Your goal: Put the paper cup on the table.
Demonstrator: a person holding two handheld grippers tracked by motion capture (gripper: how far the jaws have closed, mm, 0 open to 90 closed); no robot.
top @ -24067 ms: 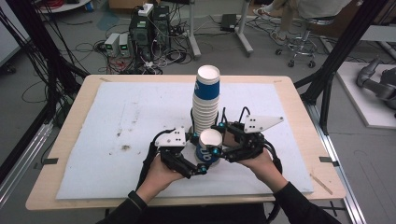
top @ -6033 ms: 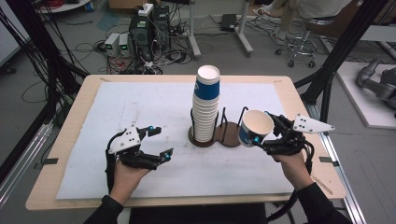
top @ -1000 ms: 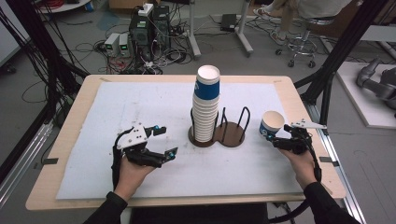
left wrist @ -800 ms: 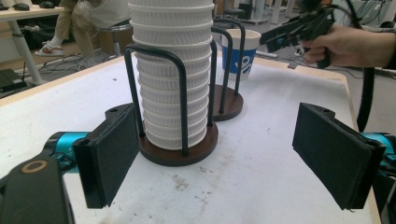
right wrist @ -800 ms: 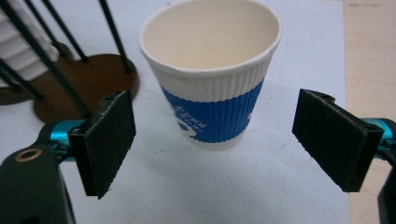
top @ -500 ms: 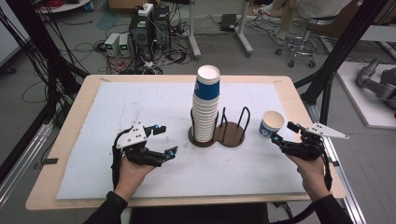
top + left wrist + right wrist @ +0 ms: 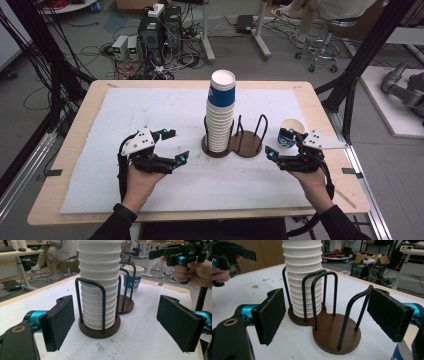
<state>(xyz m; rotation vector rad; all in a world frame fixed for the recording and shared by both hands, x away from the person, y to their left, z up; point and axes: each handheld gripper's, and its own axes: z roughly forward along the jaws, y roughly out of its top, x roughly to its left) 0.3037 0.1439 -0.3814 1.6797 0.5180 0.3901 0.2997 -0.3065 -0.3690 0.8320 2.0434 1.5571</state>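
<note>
While the single paper cup is left standing on the counter at right of centre in the high view, just beside the holder, the right claw is held empty, its jaws wide though just closing slightly; the left claw is likewise open and empty at lower left.

The high view looks down over the table; both gripper views face the cup stack closely, from opposite sides.
</note>
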